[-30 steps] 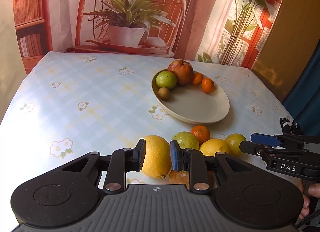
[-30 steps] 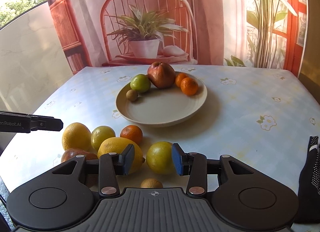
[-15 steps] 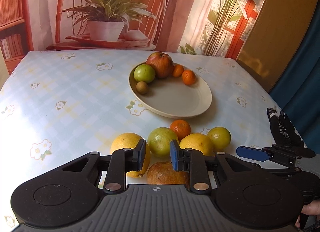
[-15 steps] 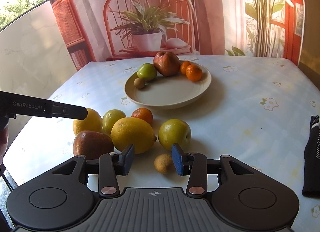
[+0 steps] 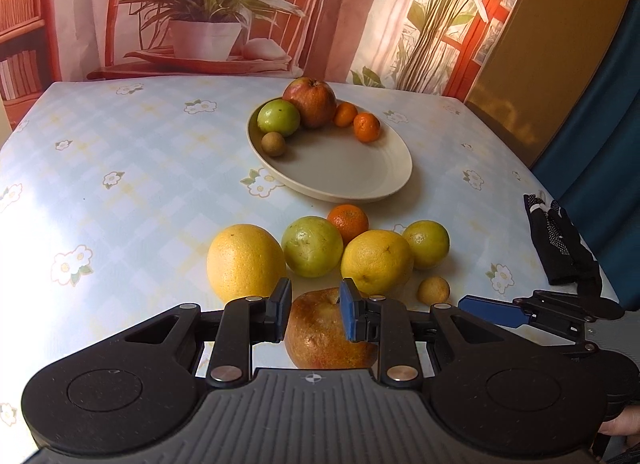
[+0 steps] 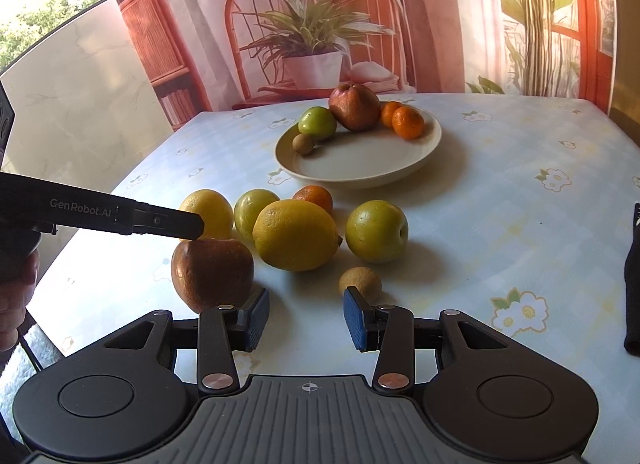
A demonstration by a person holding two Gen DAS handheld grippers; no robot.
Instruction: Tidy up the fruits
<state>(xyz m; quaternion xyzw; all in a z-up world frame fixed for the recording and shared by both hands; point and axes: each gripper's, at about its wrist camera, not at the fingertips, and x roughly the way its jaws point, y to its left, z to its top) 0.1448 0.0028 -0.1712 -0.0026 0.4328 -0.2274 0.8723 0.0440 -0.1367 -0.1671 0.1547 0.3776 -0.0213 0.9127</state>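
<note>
— Since a second ago, what has moved?

— Both cameras have drawn back from the fruit. The left gripper [image 5: 314,306], which framed a yellow citrus before, now hangs over the reddish-brown apple [image 5: 330,330] at the near edge of the table [image 5: 120,167]. The right gripper [image 6: 306,322], earlier around a yellow-green fruit, now has only bare cloth between its fingers.

— How do the claws stand?

— The left one is at its narrowest and holds nothing; in the right wrist view its tip sits at the apple's top, though I cannot tell if it touches. The right one stands narrowly apart and empty, with a small brown fruit [image 6: 359,282] just beyond its blue pad.

— And the loose fruit, left to right?

— A large yellow citrus [image 5: 245,260], a green fruit [image 5: 312,246] with a mandarin [image 5: 348,219] behind it, a lemon [image 5: 376,260], then a yellow-green fruit [image 5: 426,243]. All lie on the cloth, clustered and touching.

— The plate?

— The cream plate [image 5: 360,179] holds five pieces along its far rim: a small brown fruit [image 5: 273,143], a green apple [image 5: 278,117], a red apple [image 5: 310,101] and two mandarins [image 5: 366,127]. Its near half is bare. A dark glove [image 5: 560,242] lies at the right edge.
</note>
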